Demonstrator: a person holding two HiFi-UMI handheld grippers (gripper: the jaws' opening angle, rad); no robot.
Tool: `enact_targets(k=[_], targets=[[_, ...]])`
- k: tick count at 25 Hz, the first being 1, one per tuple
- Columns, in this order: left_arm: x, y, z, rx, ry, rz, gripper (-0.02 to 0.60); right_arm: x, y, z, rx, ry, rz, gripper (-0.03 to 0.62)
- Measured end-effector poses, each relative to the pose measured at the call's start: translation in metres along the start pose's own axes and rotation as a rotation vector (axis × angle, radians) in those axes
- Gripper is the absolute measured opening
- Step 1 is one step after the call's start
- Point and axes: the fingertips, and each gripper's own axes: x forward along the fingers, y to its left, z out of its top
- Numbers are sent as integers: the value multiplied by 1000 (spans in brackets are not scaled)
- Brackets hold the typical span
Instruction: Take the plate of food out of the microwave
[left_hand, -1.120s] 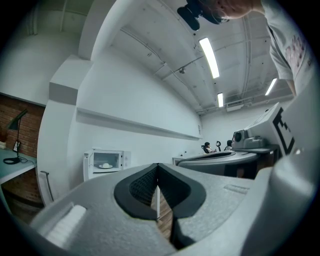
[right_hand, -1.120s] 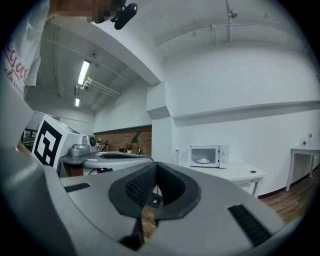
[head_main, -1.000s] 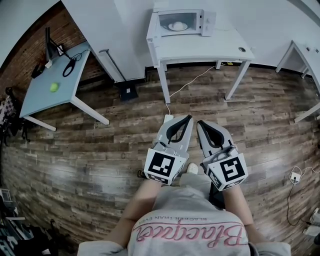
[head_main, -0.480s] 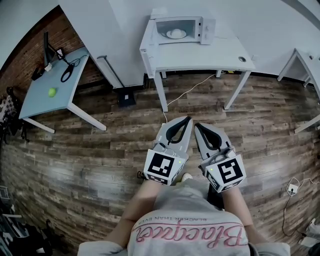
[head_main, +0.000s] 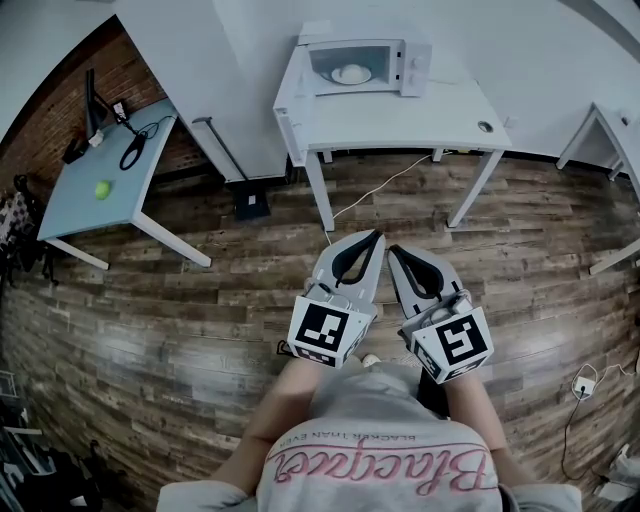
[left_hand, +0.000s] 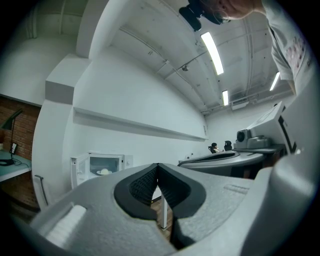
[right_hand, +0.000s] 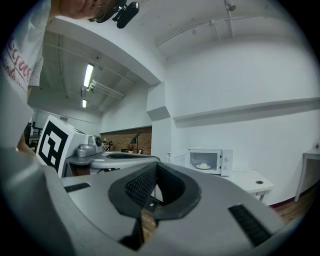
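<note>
Looking down from the head view, I see my left gripper (head_main: 377, 237) and right gripper (head_main: 394, 250) side by side over the wooden floor (head_main: 180, 300), both with jaws pressed together and nothing in them. The microwave (head_main: 355, 65) stands well ahead of me at the back of a white surface (head_main: 400, 115), its opening facing me, and the plate of food (head_main: 351, 74) sits inside the cavity, far from either gripper. That gap is what the coming move turns on: I judge I must walk up before any reach, and the left gripper lies only slightly closer to the line of the plate. A round plate gives no long axis to line up with. From the left gripper view, the left gripper (left_hand: 157, 167) shows its pads meeting at the tip, with the microwave (left_hand: 102, 167) off to the left of them and its door (left_hand: 80, 172) swung open on the left, which the head view barely shows. From the right gripper view, the right gripper (right_hand: 156, 167) is likewise closed and empty, the microwave (right_hand: 210, 161) is to its right, and the plate (right_hand: 203, 166) carries a pale mound, possibly a bun, too small to tell.
</note>
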Motion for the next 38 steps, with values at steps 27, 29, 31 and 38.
enact_targets(k=[27,29,31,38], targets=[[24,36,2,-12,-27,34,5,39,-19,4,-48,10,30,11],[31,41,1,-9,-27,31,5,47,-24,5,-57,10,31,11],[39,46,2,-6,-32,30,5,53,-28,5,-64,8,36,11],[66,71,5,7,-43,34,5,83,-51,5,-65,8,39,11]])
